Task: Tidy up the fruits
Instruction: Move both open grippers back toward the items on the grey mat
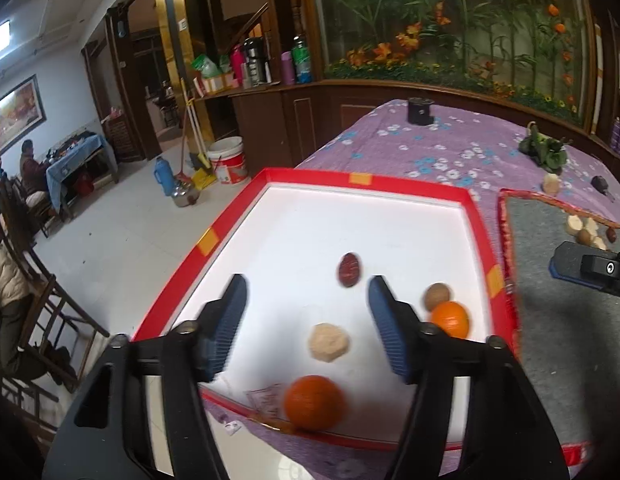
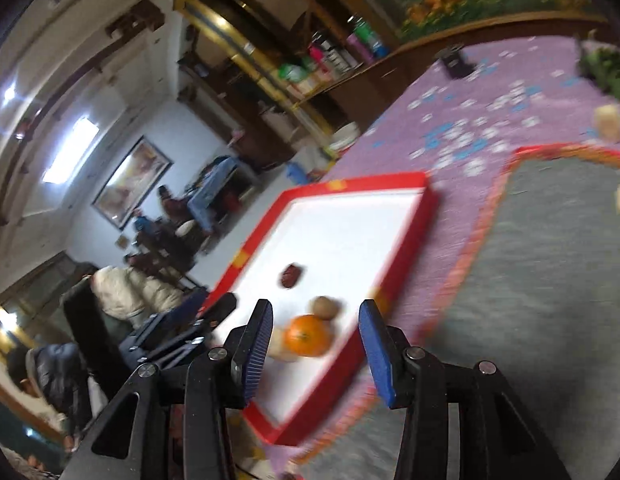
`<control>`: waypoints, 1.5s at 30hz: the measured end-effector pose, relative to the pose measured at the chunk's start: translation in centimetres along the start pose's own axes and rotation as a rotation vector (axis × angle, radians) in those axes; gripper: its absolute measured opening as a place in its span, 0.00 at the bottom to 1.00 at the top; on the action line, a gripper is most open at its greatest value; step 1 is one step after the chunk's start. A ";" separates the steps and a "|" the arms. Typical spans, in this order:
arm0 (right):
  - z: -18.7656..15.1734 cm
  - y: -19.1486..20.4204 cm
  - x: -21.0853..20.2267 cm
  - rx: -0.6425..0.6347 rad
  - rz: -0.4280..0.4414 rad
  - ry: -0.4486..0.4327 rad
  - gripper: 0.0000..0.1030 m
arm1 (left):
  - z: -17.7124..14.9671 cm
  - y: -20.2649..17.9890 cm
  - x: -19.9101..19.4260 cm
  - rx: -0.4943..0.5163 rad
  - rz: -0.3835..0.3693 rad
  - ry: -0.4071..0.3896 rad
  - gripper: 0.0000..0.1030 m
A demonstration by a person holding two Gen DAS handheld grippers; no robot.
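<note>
A white tray with a red rim lies on the purple cloth. In it are a dark red date, a walnut touching a small orange, a pale peeled piece and a second orange at the near rim. My left gripper hangs open above the tray, and its pads touch nothing. In the right wrist view my right gripper is open over the tray's near right corner. The orange, walnut and date show beyond its fingers, untouched.
A grey mat with an orange border lies right of the tray, with several small fruit pieces at its far edge. Green vegetables, a beige piece and a black object sit farther back. People sit on chairs left of the table.
</note>
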State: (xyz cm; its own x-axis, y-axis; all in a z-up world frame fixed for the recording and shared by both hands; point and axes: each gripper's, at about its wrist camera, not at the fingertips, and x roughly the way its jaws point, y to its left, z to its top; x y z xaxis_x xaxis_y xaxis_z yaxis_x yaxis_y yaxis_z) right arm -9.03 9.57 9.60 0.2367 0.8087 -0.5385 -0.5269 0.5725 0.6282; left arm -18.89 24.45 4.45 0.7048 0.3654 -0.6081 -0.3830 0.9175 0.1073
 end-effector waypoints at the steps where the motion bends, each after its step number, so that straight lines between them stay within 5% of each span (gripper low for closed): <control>1: 0.0 -0.2 -0.7 -0.002 -0.019 -0.013 0.42 | 0.1 -0.4 -0.4 0.006 -0.002 -0.012 0.68; 15: -1.0 -3.9 -12.1 -0.013 -0.267 -0.187 0.46 | 1.8 -7.6 -3.1 0.126 -0.091 -0.029 0.68; 25: -1.5 -7.6 -16.7 0.069 -0.305 -0.252 0.46 | 1.7 -11.5 -3.5 0.211 -0.110 -0.005 0.68; 33: -2.1 -12.2 -18.7 0.197 -0.286 -0.361 0.47 | -0.1 -15.9 -3.2 0.306 -0.197 0.061 0.68; 45: -1.9 -14.2 -19.5 0.285 -0.370 -0.370 0.47 | -1.8 -17.3 -3.6 0.370 -0.237 0.070 0.68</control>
State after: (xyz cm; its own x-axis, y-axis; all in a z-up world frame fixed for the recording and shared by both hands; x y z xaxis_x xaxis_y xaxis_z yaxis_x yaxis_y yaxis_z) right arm -7.73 -14.65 10.11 0.6584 0.5126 -0.5511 -0.1275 0.7976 0.5895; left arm -15.83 6.95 3.34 0.7001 0.1383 -0.7005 0.0327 0.9738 0.2250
